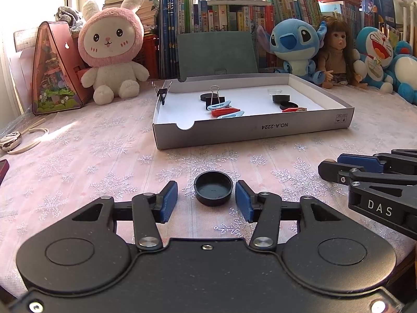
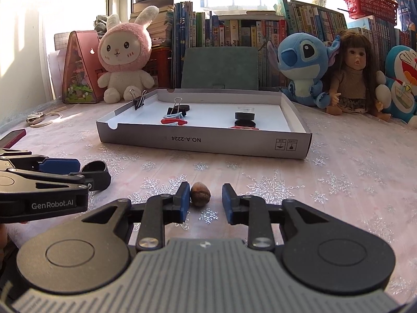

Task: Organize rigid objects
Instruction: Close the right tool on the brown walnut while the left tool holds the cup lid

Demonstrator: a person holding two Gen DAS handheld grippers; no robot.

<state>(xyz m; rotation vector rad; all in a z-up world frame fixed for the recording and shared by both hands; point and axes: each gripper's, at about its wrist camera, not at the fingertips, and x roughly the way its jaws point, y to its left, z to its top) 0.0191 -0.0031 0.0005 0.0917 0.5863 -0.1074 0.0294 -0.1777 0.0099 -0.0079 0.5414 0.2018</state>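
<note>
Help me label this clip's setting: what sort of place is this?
Most likely a home study or child's room. A long row of books lines the back, plush toys and a doll sit before it, and the table wears a snowflake-print cloth.

"NO.A-2224" on box (image 1: 260, 133); "GenRobot.AI" on left gripper (image 2: 75, 168)

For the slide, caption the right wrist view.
Right gripper open around a brown nut on the tablecloth, cardboard tray beyond.
</note>
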